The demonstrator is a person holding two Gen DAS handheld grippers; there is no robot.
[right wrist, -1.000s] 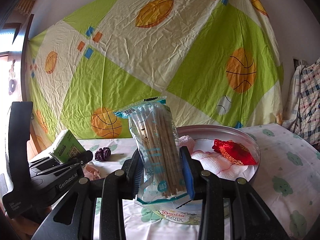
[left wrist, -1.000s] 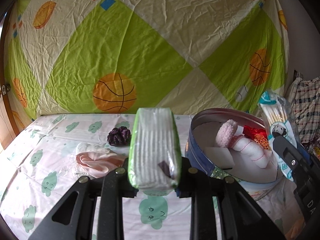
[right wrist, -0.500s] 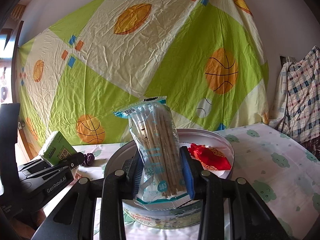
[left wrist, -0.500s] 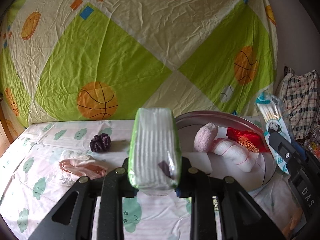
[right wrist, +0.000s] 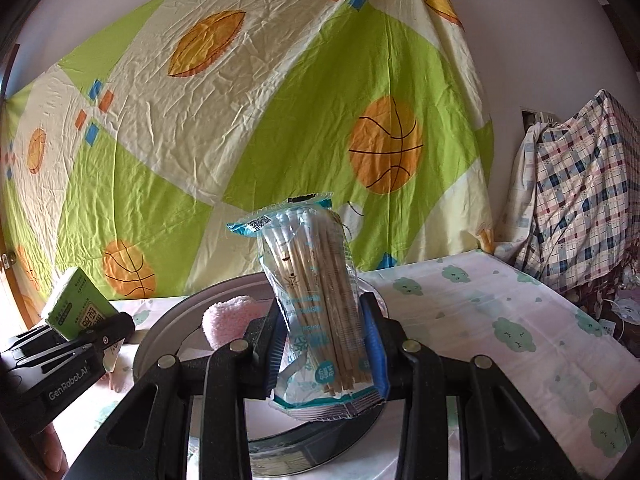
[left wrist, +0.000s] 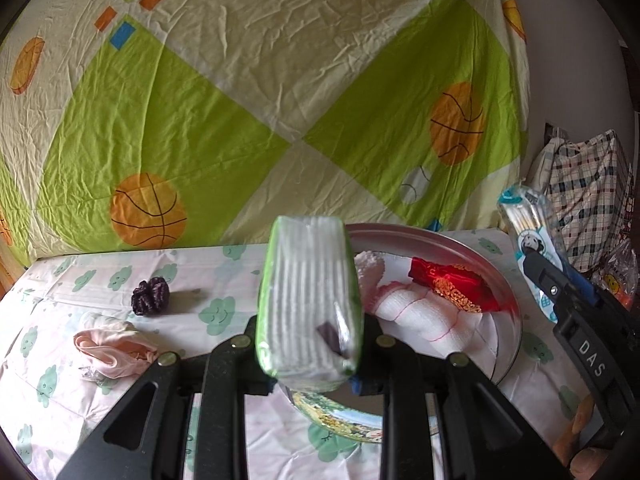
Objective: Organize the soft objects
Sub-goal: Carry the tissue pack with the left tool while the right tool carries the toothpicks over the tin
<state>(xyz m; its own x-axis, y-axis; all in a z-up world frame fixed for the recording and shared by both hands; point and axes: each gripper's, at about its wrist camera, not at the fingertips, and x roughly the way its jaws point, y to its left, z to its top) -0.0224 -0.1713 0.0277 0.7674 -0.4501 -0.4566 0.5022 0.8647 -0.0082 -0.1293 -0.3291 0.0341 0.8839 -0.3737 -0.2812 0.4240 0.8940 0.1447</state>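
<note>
Item: we grip a tissue pack (left wrist: 310,300) in our left claw (left wrist: 312,354) and a cotton swab packet (right wrist: 320,312) in our right claw (right wrist: 326,354), both raised over the round tin (left wrist: 506,280), presumably for dropping in beside the towel (left wrist: 424,316).

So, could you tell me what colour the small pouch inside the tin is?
Red with gold pattern; left wrist view.

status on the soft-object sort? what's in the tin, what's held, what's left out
Done: a pink fuzzy roll, white towel and red pouch lie in the round tin. In hand: the left gripper is shut on a tissue pack, the right gripper on a cotton swab bag. Left on the bed: purple scrunchie, pink cloth.
</note>
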